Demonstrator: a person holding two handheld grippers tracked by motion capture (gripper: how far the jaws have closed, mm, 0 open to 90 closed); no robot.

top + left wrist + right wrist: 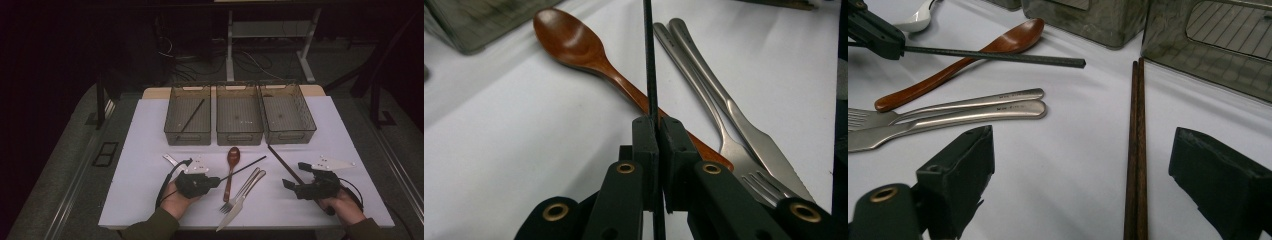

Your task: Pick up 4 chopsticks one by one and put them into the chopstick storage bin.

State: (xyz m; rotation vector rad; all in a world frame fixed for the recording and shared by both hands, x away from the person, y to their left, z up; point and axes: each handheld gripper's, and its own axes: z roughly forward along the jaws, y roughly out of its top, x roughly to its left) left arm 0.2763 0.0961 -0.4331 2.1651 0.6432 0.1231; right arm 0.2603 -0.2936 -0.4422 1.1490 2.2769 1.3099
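My left gripper (216, 181) (658, 125) is shut on one end of a black chopstick (247, 166) (650, 55), which sticks out over the handle of a wooden spoon (232, 157) (574, 42). A steel fork (240, 192) (704, 85) and knife (246, 196) (749, 130) lie side by side just right of the spoon. My right gripper (295, 175) (1083, 150) is open low over the cloth. A pair of brown chopsticks (281, 161) (1136, 150) lies between its jaws, nearer the right one and untouched. The right gripper view has the left gripper (873, 30) and the black chopstick (998, 56) at the upper left.
Three mesh bins stand in a row at the back: left bin (187, 137) with a black chopstick (192, 116) inside, middle bin (239, 137), right bin (292, 135). A pale spoon (170, 159) (918, 20) lies left of the left gripper. The white cloth (145, 150) covers the table.
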